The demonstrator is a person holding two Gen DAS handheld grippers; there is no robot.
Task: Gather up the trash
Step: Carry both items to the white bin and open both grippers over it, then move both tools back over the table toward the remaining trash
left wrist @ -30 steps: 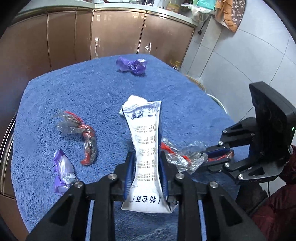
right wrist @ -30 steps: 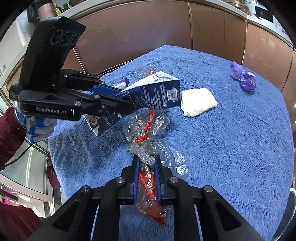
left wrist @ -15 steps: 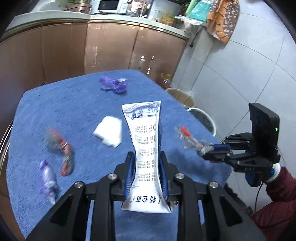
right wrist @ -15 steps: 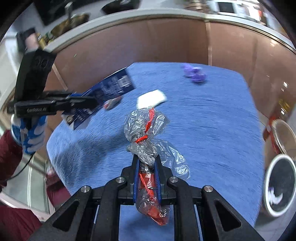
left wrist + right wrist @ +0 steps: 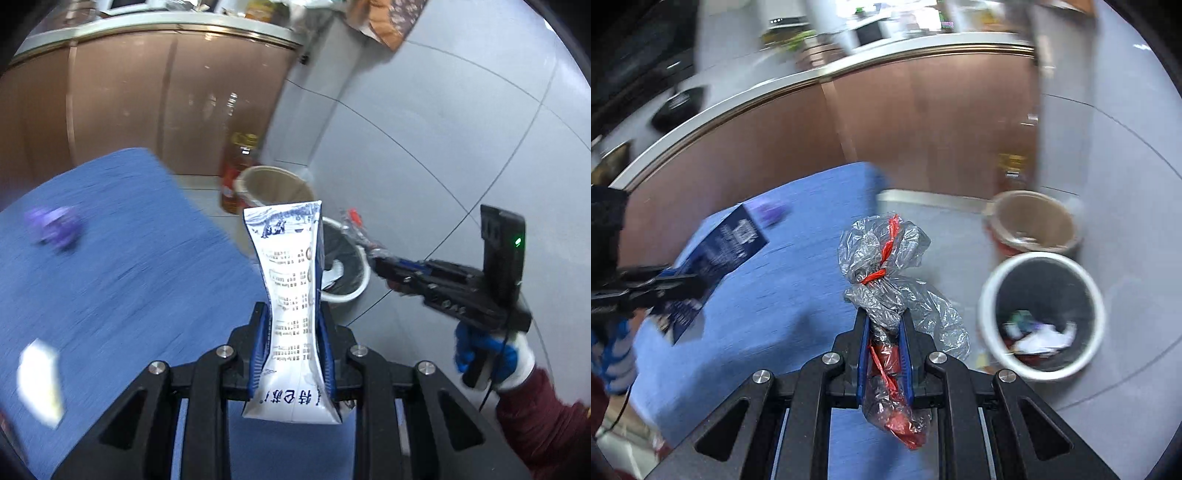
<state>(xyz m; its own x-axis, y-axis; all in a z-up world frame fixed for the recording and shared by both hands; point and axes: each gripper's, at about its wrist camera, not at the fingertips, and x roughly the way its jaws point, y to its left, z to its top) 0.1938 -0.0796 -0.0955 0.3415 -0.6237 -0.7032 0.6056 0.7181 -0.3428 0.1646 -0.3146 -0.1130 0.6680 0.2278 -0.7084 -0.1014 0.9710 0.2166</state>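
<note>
Carry-to-bin step. L gripper (image 5: 293,343) clamped on the milk carton (image 5: 291,295), carton in the air over the table edge, short of the white bin (image 5: 1041,314). R gripper (image 5: 884,347) clamped on the plastic bag (image 5: 886,273), nearer the bin. Next, imo: get each directly above the bin's rim, then let go.

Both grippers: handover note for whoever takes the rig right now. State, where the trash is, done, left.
Left gripper: shut on the milk carton, held above the blue table edge.
Right gripper: shut on the clear plastic bag with red ties, near the white-rimmed bin.
Done: both pieces lifted; the bin already holds some trash.
Left: drop both in the bin, then fetch the purple wrapper and white tissue on the table. A tan bin stands behind.
</note>
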